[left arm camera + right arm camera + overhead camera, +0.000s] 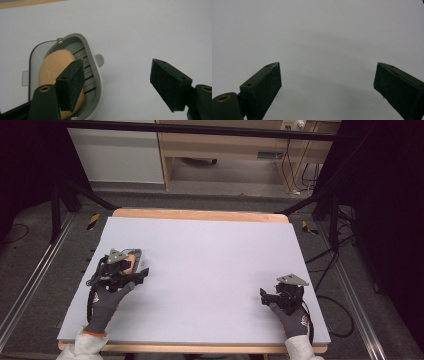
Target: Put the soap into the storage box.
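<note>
Nearest the lens, in the left gripper view: two black padded jaws standing wide apart, left gripper point(117, 83) released and clasping nothing. Left-hand jaw hanging over a grey soap dish point(96, 82), partly covering a pale orange bar of soap point(53, 66) lying inside on the slatted floor. Small tabs jutting from the dish's rim on either side, and a screw with a thin wire at its far end. No brand, label or lettering legible anywhere on dish, soap or grippers.

Seen from the high view: left hand point(107, 302) in a dark grey glove with an orange cuff and white sleeve, reaching up from the bottom edge, forearm angled toward the table's left side. Left gripper point(142, 272) at the near-left part of the white table top point(210, 250), jaws pointing right and a little forward, grey three-cornered plate on top. Soap dish point(134, 255) just beside and partly under that gripper, orange soap glimpsed within.

Right hand point(289, 317), gloved alike, low at the near-right corner, wrist bent so the right gripper point(262, 295) points left across the table. A small patch on the glove's cuff, too small to read. Well apart from the dish.

Right gripper view: right gripper point(327, 82) likewise spread open, empty, over bare white surface.

Beyond the table: wooden edge point(200, 214), grey floor, cables, wooden furniture.
</note>
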Demonstrator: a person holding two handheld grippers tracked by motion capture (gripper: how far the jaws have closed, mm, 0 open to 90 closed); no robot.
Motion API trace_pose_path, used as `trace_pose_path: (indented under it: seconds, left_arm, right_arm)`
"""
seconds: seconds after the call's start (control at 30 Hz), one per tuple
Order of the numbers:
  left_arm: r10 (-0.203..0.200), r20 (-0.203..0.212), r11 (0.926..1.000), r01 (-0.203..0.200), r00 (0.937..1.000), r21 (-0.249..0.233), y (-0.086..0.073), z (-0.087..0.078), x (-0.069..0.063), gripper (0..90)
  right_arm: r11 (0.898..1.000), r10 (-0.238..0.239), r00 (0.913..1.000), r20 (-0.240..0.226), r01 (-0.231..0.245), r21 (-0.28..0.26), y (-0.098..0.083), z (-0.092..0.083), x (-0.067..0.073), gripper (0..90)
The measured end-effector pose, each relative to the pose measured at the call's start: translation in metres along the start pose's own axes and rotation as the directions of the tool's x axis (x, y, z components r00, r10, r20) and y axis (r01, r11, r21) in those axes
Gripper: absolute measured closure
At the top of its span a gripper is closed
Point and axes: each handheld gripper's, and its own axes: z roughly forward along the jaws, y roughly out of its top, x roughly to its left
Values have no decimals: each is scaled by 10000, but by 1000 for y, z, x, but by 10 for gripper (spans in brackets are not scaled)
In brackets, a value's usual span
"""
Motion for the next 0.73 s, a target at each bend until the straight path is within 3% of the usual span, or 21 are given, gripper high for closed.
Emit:
trace_pose_path:
  seconds: [0.17,0.33,0.47,0.6,0.73]
  left_arm:
    - [354,249,9994,-355,9991,40,-16,-7,-9,268]
    - [347,271,9993,-350,9990,112,-29,-11,-9,268]
    - [116,289,9998,-121,9995,151,-45,-12,-8,269]
    - [374,236,9982,-384,9990,466,-58,-11,-10,270]
    - [434,185,9978,-443,9989,491,-62,-12,-7,271]
  right_arm:
    - [9998,203,9998,16,-203,-76,-2,-4,-3,76]
    - [9996,243,9997,64,-242,-108,-4,-5,-7,74]
    - [9998,217,9997,116,-217,-43,-6,-5,-6,74]
    - [9999,127,9997,200,-128,20,-10,-6,-6,74]
    - [9999,154,9997,168,-155,50,-13,-7,-7,74]
